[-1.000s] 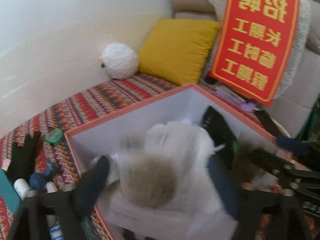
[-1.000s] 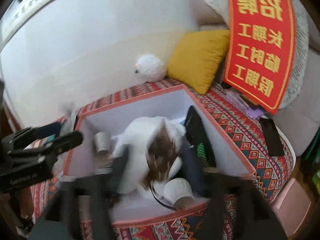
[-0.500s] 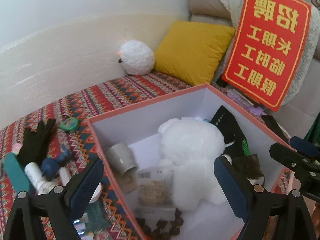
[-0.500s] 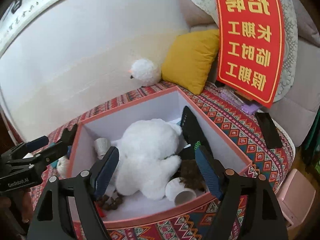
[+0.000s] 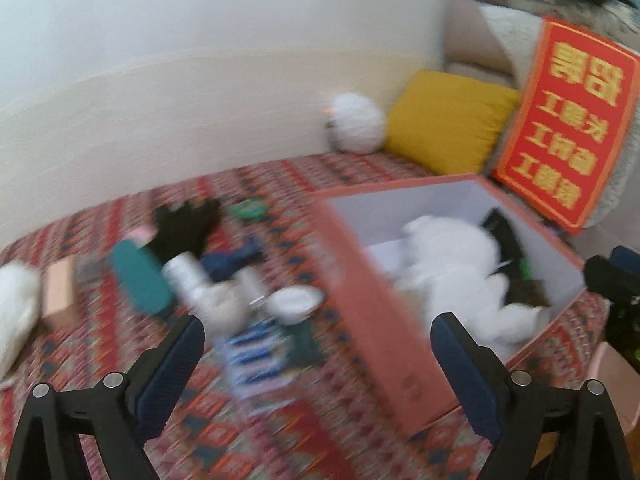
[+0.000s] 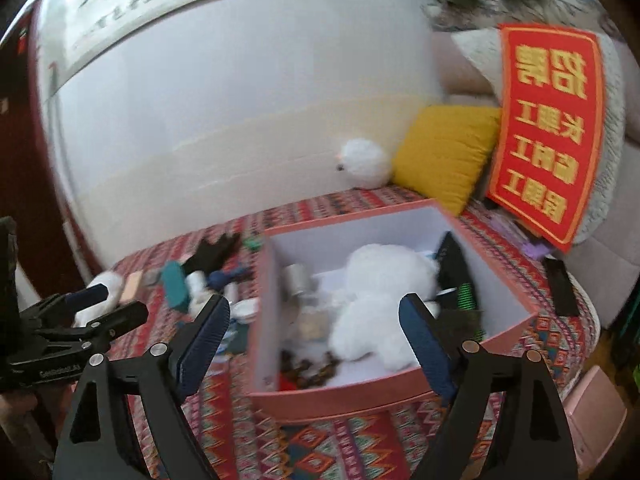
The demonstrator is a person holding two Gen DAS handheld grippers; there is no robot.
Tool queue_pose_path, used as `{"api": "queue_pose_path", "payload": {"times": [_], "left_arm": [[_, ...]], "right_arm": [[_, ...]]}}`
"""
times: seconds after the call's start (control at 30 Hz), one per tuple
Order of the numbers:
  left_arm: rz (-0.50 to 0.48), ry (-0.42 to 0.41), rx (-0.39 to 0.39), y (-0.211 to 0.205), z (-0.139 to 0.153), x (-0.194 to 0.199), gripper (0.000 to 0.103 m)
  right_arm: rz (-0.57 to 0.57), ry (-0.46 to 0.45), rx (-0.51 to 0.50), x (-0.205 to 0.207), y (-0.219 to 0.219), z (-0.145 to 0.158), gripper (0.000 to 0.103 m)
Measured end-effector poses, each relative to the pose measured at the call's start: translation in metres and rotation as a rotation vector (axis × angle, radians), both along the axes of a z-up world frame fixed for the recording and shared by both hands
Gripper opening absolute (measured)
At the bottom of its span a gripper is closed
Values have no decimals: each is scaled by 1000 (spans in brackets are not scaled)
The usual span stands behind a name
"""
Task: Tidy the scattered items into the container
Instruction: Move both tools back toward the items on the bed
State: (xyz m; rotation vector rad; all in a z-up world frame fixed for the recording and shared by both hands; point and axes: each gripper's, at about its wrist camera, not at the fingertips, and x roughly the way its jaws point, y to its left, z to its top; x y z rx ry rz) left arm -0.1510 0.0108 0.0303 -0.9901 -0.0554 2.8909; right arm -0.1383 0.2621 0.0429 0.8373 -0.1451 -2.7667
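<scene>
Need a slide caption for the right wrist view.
Open right gripper hovers over pink cardboard box holding white plush toy; scattered items remain on patterned cloth.

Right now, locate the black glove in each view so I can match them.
Left wrist: black glove left of centre, on the cloth left of the box.
Right wrist: glove left of centre, beyond the box's left wall.
Shared landmark: yellow cushion.

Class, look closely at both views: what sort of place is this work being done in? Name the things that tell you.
Most likely a home living room: a yellow cushion leans by the wall, a patterned woven cloth covers the surface, and a framed calligraphy scroll hangs above.
</scene>
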Motion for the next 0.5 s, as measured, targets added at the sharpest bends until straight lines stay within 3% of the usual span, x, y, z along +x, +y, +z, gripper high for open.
{"api": "queue_pose_path", "payload": {"times": [0.33,0.5], "left_arm": [[317,-95,37,-155,-53,64,95],[420,-148,58,-207,-80,69,95]], "right_arm": [[268,-81,135,9,-136,-42,89],[338,-130,203,-10,-187,-73,89]]}}
